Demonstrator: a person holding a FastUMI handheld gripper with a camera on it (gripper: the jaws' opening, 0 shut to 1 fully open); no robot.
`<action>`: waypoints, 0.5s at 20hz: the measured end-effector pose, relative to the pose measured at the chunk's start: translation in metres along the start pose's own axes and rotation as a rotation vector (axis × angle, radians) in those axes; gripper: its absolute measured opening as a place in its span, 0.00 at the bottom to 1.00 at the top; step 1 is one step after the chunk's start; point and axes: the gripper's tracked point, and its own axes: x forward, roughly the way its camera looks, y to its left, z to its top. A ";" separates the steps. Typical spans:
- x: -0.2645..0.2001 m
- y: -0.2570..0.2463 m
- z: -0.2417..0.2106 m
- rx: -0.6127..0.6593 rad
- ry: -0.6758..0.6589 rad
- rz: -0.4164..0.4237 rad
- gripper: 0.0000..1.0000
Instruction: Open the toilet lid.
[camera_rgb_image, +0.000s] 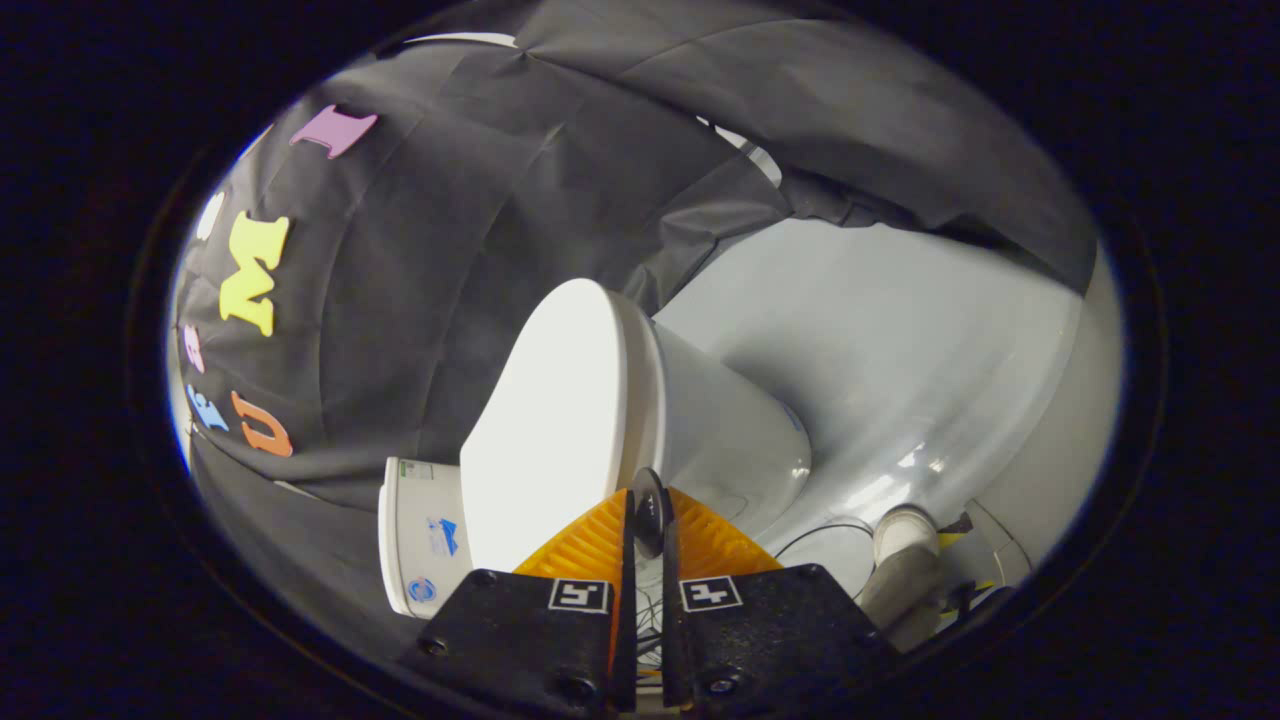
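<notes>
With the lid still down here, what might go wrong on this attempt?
The gripper has its fingers nearly together, holding nothing, just short of the toilet lid. Staying that narrow, they may slide off the lid's smooth rim instead of catching under it. The cables on the floor beside the toilet could snag.

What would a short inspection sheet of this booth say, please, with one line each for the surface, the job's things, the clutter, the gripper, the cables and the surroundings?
Surface: pale grey glossy floor with light reflections.
Job's things: white plastic toilet lid, lying closed on the white ceramic toilet bowl; white cistern behind it, with stickers.
Clutter: white and grey pipe on the floor beside the bowl.
Gripper: gripper, its fingers nearly together, just in front of the lid's edge; whether they touch the lid cannot be told.
Cables: thin dark cable on the floor between bowl and pipe.
Surroundings: black cloth wall behind the toilet.
</notes>
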 end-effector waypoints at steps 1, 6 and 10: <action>-0.004 0.003 0.004 -0.008 -0.010 -0.005 0.10; -0.022 0.035 0.009 -0.048 -0.020 0.001 0.09; -0.037 0.060 0.008 -0.096 -0.028 0.005 0.09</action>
